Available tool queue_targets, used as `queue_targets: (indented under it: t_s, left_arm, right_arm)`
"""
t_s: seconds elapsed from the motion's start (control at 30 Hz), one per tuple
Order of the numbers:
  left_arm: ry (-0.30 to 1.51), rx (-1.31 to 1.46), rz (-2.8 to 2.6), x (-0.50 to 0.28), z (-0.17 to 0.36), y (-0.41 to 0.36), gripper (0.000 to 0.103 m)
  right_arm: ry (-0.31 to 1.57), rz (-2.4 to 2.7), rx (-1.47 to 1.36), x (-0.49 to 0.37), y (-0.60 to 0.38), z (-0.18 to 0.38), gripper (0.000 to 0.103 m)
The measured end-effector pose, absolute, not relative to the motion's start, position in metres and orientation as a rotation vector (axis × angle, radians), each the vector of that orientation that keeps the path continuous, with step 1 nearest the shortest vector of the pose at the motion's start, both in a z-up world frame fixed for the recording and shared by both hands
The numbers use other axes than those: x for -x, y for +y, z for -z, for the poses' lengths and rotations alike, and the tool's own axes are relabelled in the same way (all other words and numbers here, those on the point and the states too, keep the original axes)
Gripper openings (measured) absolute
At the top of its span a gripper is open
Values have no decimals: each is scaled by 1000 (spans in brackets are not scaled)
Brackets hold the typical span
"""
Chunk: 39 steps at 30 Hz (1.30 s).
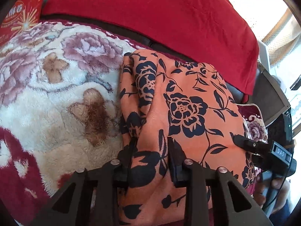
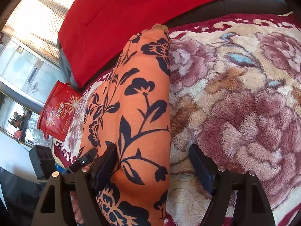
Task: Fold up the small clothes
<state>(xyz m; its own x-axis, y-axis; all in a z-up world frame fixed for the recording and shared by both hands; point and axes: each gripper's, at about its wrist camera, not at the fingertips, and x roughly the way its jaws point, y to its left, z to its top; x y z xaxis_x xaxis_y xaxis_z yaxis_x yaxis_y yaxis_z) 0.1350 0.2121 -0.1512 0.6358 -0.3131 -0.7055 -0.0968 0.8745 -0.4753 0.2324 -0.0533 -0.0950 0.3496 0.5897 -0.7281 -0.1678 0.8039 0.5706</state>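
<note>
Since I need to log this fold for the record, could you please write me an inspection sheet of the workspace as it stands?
Surface: plush floral blanket, cream and maroon, soft and uneven.
Job's things: orange garment with dark blue flowers, already folded into a thick stack on the blanket.
Clutter: red printed bag beyond the blanket's edge; red cloth draped behind.
Grippers: left gripper has its fingers spread, with garment fabric lying between them; right gripper is open astride the garment's folded edge, one finger over the garment, one over the blanket.
Cables: thin cable at the right gripper's handle.
Surroundings: bright curtained window and glass-fronted cabinet.
</note>
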Motion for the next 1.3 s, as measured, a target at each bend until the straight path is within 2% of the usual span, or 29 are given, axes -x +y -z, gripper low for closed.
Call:
queue_targets:
  t_s: [0.07, 0.1, 0.13, 0.17, 0.2, 0.3, 0.4, 0.43, 0.53, 0.63, 1.3]
  left_arm:
    - [862, 564, 122, -135, 151, 217, 57]
    - [855, 591, 128, -132, 148, 218, 61]
    - [838, 621, 120, -131, 146, 223, 71]
    - [822, 634, 106, -126, 145, 231, 77]
    - [813, 642, 95, -125, 145, 234, 78]
    - [883, 653, 133, -134, 158, 230, 77]
    - [923, 544, 112, -140, 165, 215, 75]
    - [914, 524, 115, -140, 162, 213, 67]
    - [898, 505, 127, -139, 159, 209, 53]
    - [882, 454, 129, -136, 156, 205, 46]
    - [876, 458, 116, -137, 156, 205, 47]
  right_arm:
    - [1122, -497, -428, -233, -52, 91, 81]
    - [1121, -494, -423, -233, -52, 89, 81]
    - [1114, -490, -411, -232, -51, 85, 81]
    - [1108, -489, -395, -231, -49, 83, 81]
    - [1103, -489, -378, -231, -48, 81, 81]
    - [1115, -494, -375, -234, -45, 84, 81]
    - [1119, -494, -403, -237, -44, 91, 83]
    - [1114, -493, -405, -236, -43, 92, 84]
    - [1108, -500, -404, -235, -44, 93, 85]
    - [1110, -510, -404, -234, -45, 94, 85]
    - [1099, -519, -416, -233, -46, 97, 88]
